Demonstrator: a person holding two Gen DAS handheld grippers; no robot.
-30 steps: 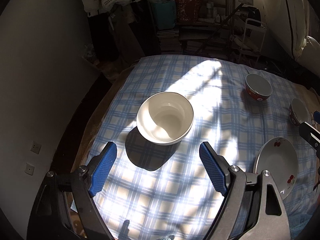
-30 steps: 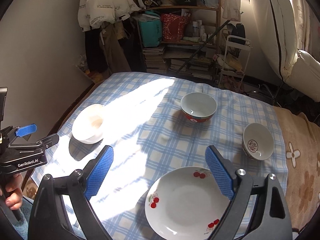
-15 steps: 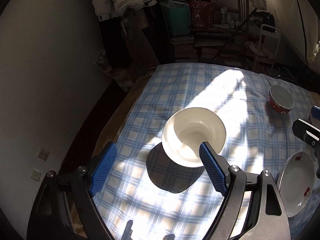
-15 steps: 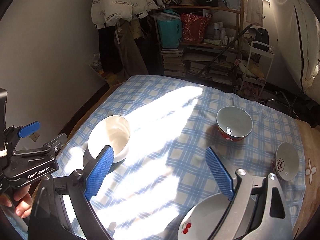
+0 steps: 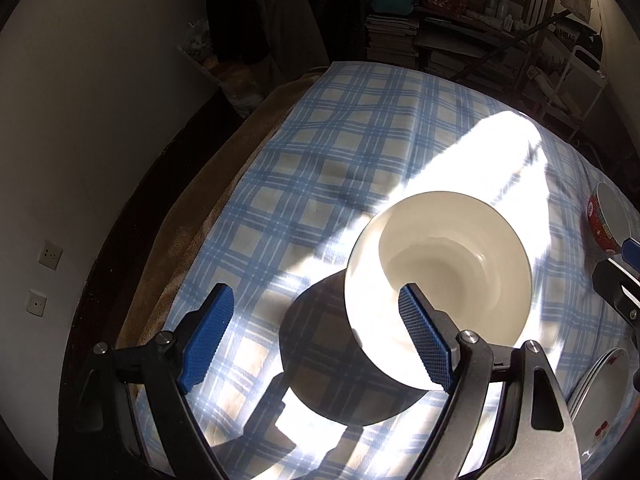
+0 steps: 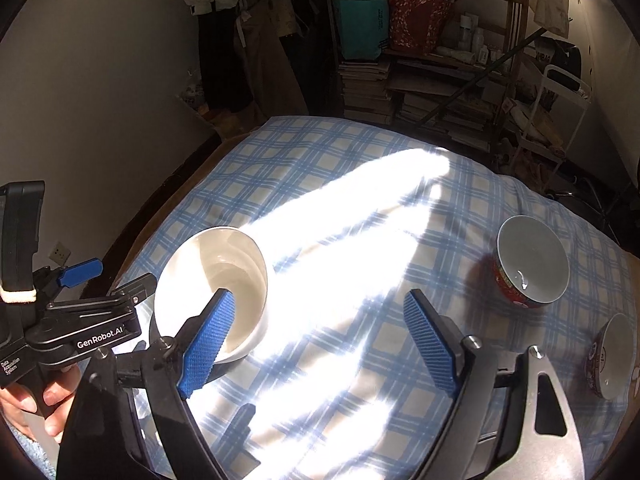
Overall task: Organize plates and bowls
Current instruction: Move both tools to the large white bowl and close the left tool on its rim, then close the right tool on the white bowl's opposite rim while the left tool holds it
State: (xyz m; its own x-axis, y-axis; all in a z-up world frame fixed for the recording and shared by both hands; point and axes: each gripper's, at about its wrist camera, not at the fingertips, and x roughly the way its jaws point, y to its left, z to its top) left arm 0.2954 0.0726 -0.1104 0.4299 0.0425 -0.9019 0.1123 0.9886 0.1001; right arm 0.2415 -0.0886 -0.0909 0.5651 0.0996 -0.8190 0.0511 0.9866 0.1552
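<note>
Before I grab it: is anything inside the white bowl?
The white bowl looks empty: only bare glazed inside shows. The left gripper's fingertip covers part of its near rim.

A big white bowl (image 5: 448, 280) sits on the blue checked cloth in bright sun. It is plain inside and has nothing in it. It stands upright, and its dark shadow falls toward 7 o'clock in the left wrist view.

A red bowl (image 6: 528, 268) with a pale inside stands upright at 3 o'clock in the right wrist view, well apart from the white bowl. A smaller bowl (image 6: 614, 356) with a dark red outside sits near it, at 4 o'clock by the edge.

White plates (image 5: 600, 396) with red cherries lie flat at 4 o'clock in the left wrist view, partly hidden.
</note>
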